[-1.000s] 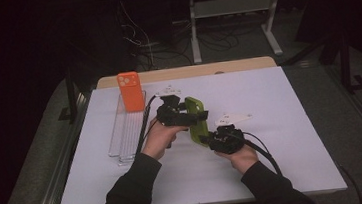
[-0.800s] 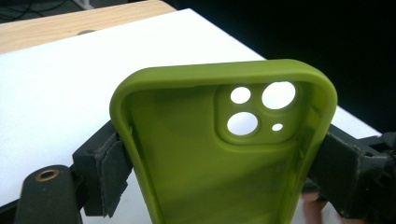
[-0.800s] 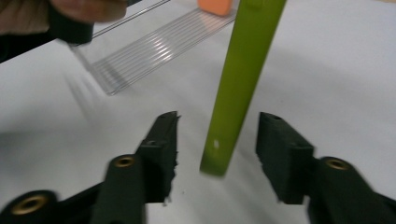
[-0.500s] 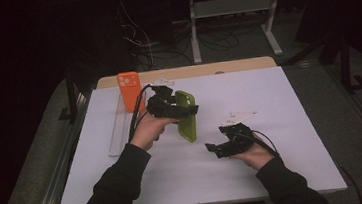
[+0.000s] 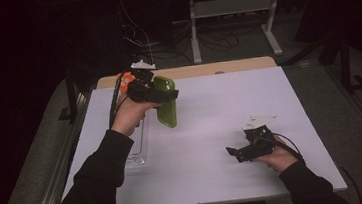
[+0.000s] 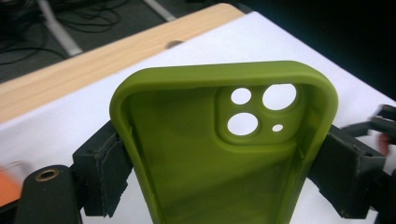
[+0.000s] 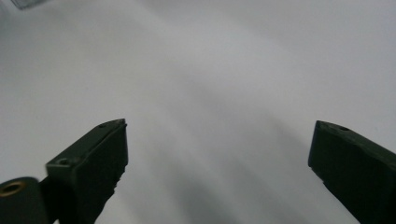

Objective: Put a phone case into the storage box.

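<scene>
One claw has the work in hand: the left claw (image 5: 161,96) clamps the green phone case (image 5: 166,101) by its sides, lifted above the worktop (image 5: 210,114) beside a clear tray (image 5: 138,149). The right claw (image 5: 239,152) rests spread and empty. Setting the case down looks left to do.

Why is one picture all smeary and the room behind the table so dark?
In the right claw view the white table shows as blurred streaks, probably from motion, while the open right claw stays sharp. In the high view the white table is lit but the room behind is nearly black. In the left claw view the olive-green rubbery phone case is sharp, its edges blurry.
</scene>
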`<state>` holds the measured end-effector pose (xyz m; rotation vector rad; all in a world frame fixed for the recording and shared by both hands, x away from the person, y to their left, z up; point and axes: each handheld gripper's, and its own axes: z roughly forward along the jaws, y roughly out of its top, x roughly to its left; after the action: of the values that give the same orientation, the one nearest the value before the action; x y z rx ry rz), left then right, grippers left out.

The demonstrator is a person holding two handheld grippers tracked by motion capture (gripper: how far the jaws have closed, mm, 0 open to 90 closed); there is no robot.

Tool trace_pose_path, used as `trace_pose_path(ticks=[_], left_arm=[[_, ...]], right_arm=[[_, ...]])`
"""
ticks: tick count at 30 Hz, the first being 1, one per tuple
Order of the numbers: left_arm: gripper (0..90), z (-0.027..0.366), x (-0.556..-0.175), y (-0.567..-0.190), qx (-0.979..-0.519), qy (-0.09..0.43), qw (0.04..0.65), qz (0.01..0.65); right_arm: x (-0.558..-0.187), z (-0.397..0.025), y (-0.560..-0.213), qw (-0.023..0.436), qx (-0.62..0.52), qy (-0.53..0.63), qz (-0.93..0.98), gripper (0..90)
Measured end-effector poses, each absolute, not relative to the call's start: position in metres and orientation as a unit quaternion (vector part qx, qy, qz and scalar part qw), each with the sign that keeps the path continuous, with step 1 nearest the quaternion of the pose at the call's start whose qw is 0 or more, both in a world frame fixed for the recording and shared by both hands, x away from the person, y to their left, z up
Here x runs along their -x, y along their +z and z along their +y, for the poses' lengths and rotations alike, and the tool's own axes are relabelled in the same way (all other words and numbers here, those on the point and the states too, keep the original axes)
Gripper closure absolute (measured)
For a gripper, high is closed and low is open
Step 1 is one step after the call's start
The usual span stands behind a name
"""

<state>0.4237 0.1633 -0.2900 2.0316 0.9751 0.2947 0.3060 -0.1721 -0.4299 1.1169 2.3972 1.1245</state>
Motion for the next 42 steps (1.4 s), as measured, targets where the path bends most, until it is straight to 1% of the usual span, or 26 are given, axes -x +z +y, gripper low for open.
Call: trace_pose_path(ticks=[5,15,19,29,39,42], left_arm=[[15.0,0.184,-0.433,-0.283,-0.794,0.139,0.417,0.419],[15.0,0.224,-0.454,-0.278,-0.767,0.194,0.383,0.476],[14.9,0.233,-0.463,-0.279,-0.753,0.208,0.370,0.503],[14.7,0.235,-0.480,-0.294,-0.736,0.239,0.318,0.548],[14.6,0.232,-0.495,-0.315,-0.715,0.255,0.287,0.585],[14.5,0.233,-0.498,-0.321,-0.710,0.250,0.278,0.597]], right_arm=[[-0.303,-0.183,-0.432,0.132,-0.393,0.379,0.827,1.4],[-0.299,-0.196,-0.436,0.136,-0.399,0.377,0.825,1.2],[-0.298,-0.198,-0.437,0.134,-0.401,0.374,0.825,1.2],[-0.298,-0.197,-0.436,0.135,-0.398,0.376,0.826,1.2],[-0.298,-0.197,-0.435,0.134,-0.397,0.380,0.825,1.2],[-0.297,-0.197,-0.435,0.132,-0.396,0.382,0.824,1.1]])
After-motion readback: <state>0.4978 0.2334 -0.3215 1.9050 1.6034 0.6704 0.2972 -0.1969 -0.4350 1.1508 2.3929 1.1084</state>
